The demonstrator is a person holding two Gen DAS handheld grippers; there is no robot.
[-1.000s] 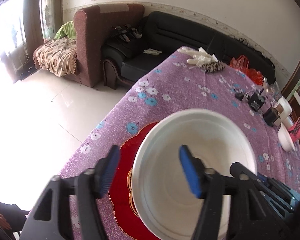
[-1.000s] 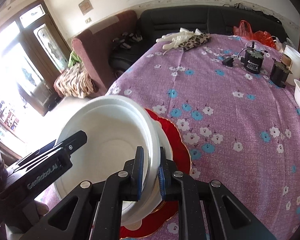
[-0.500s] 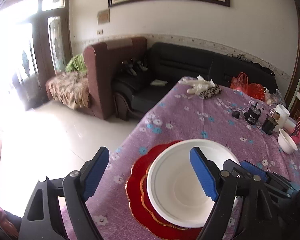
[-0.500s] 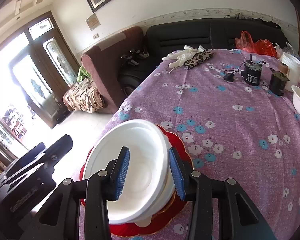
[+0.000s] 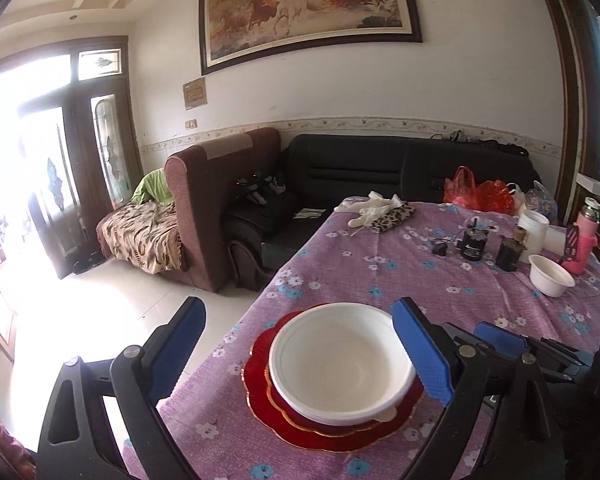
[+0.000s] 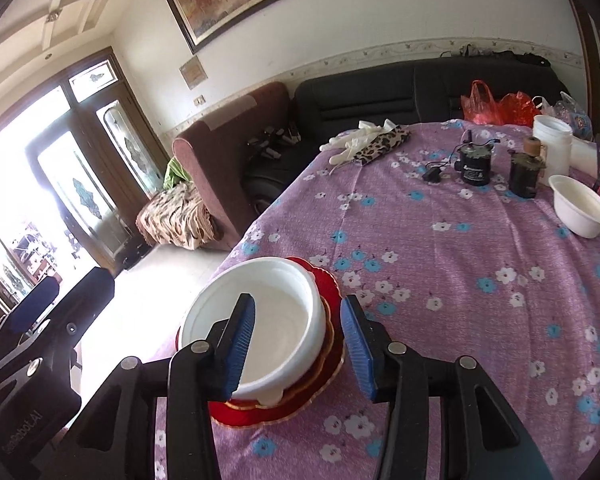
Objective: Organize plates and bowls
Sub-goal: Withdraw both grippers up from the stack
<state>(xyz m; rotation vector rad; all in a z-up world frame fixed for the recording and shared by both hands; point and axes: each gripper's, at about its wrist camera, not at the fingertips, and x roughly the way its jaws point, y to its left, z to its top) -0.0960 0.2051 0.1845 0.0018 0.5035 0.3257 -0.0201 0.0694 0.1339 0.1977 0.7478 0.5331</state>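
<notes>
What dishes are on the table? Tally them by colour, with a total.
White bowls: 2, the large bowl stacked on the plates and the small bowl at the far side.
Red plates: 2, the big plate under a smaller plate.
Total: 4.

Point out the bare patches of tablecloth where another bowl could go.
Widest bare stretch: between the stacked white bowl on the red plates and the small bowl. Another lies between the leopard pouch and the stack. The far right corner, around the black motors, is crowded.
</notes>
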